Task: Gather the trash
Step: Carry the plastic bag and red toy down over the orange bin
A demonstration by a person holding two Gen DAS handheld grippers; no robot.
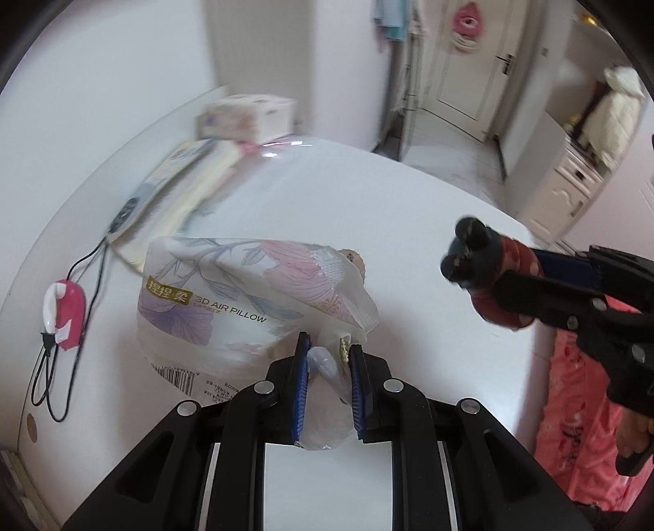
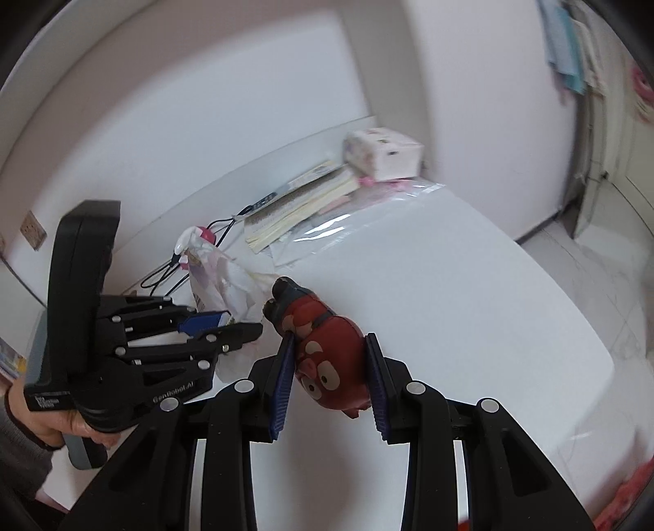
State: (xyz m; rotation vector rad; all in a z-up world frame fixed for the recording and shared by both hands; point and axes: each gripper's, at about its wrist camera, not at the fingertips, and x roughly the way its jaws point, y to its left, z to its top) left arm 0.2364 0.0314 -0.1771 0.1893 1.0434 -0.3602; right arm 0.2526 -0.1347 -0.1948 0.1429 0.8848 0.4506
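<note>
Left wrist view, left gripper (image 1: 327, 380) clamping tissue wrapper (image 1: 245, 294) (label legible), right wrist view, right gripper (image 2: 331, 380) gripping red toy (image 2: 327, 359) face-on

Home — door (image 1: 470, 77), hung towels (image 1: 390, 20)

The tissue wrapper (image 1: 245, 294) hangs over the tabletop (image 1: 408, 212) between the left tongs (image 1: 327, 359); the toy figure (image 2: 327, 351) sits between the right tongs (image 2: 331, 359), to its right. Behind, booklets (image 2: 294, 204) lie by the wall, a tissue box (image 2: 384, 153) at their far end, a cabled charger (image 1: 63, 312) at their left.
</note>
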